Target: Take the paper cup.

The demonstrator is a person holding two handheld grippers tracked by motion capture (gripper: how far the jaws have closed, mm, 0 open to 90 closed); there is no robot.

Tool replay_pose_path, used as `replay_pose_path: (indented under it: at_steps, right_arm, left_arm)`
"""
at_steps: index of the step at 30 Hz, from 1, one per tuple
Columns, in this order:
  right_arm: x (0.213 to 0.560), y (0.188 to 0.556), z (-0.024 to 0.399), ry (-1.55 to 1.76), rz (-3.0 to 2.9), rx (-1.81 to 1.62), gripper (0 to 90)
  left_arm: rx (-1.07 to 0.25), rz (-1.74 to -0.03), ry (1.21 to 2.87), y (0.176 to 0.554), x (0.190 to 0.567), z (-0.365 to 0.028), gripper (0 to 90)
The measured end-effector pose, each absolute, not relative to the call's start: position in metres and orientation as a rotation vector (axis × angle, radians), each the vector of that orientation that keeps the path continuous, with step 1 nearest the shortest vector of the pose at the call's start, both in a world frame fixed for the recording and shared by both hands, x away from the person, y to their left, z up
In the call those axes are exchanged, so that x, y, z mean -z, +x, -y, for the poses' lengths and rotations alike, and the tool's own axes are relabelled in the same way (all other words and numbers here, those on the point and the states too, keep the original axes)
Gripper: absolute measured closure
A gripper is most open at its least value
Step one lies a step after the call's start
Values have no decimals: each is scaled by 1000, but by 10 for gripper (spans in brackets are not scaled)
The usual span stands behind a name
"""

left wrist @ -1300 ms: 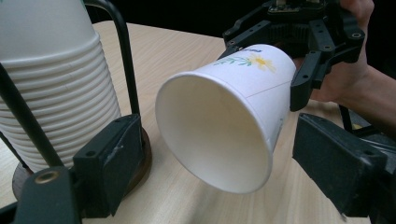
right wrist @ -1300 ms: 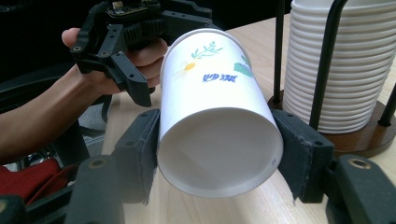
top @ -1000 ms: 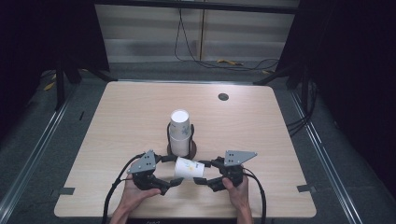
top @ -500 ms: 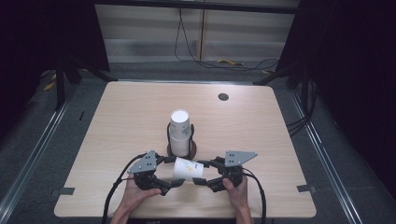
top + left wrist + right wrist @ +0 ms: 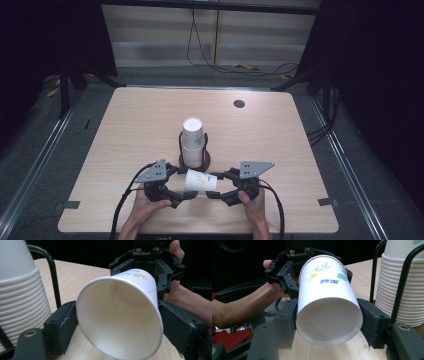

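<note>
A white paper cup (image 5: 200,181) with a flower print lies on its side just above the table, near the front edge, held between both grippers. My left gripper (image 5: 184,195) is shut on its rim end; in the left gripper view the cup's open mouth (image 5: 120,320) faces me with both jaws pressed on it. My right gripper (image 5: 214,194) is shut on its base end; in the right gripper view the cup's base (image 5: 329,320) sits between the jaws. Just behind stands a tall stack of cups (image 5: 192,142) in a black wire holder (image 5: 205,145).
The stack of cups (image 5: 20,302) is close on the left in the left gripper view, and the stack of cups (image 5: 404,285) on the right in the right gripper view. A small dark round disc (image 5: 239,103) lies at the table's far right. Cables trail on the floor beyond.
</note>
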State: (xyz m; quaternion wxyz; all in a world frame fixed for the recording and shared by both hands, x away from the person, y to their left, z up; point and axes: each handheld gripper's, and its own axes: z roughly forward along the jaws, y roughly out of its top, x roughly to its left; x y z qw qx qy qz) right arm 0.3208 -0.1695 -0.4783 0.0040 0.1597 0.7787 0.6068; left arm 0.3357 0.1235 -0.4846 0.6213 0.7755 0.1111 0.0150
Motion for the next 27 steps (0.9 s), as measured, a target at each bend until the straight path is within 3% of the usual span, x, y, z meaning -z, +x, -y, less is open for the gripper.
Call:
replay_pose_path:
  at_steps: [15,27]
  right_arm:
    - [479,321,169,467,-2486,-1857,363]
    - [482,321,168,477,-2459,-1838,301]
  left_arm:
    - [-24,-238,1778,335,483,-124,234]
    - [-20,-226,1769,333,480,-126,284]
